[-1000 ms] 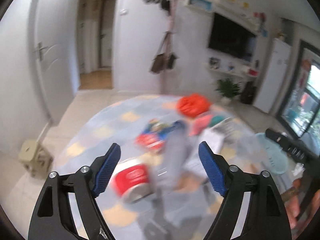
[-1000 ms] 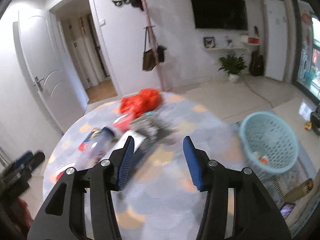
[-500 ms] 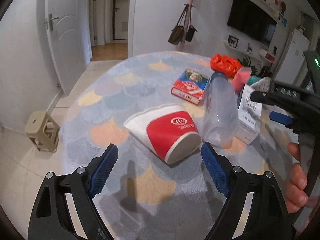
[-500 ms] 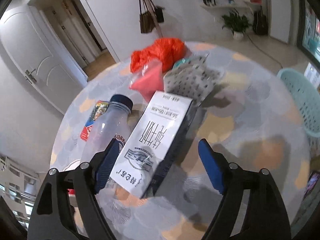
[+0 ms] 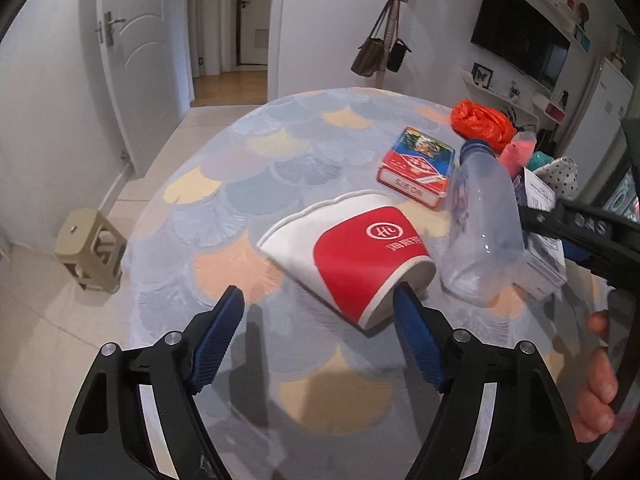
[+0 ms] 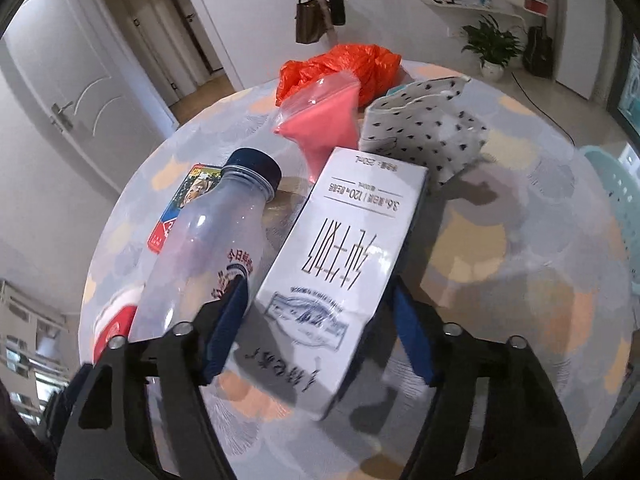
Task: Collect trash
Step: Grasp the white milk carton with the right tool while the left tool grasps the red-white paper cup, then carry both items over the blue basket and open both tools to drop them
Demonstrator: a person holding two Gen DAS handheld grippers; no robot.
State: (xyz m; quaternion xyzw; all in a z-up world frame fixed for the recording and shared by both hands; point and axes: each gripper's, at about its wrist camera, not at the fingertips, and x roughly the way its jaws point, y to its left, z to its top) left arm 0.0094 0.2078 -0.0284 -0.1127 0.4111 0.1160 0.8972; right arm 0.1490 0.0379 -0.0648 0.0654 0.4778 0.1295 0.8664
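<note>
A red and white paper cup (image 5: 352, 256) lies on its side on the round table (image 5: 256, 184). My left gripper (image 5: 318, 340) is open just in front of it, its right finger near the cup's base. A white milk carton (image 6: 340, 280) lies between the open fingers of my right gripper (image 6: 318, 332). An empty clear bottle with a dark blue cap (image 6: 208, 256) lies just left of the carton and shows in the left wrist view (image 5: 480, 232). The right gripper's side shows in the left view (image 5: 576, 232).
A red and blue card box (image 5: 416, 168), an orange plastic bag (image 6: 340, 68), a pink zip bag (image 6: 320, 128) and a spotted white pouch (image 6: 424, 128) lie further back. A teal basket (image 6: 616, 200) stands right of the table, a small stool (image 5: 88, 248) to its left.
Both grippers have dropped down and moved in close to the table. The left has closed in on the paper cup, the right has come around the milk carton.
</note>
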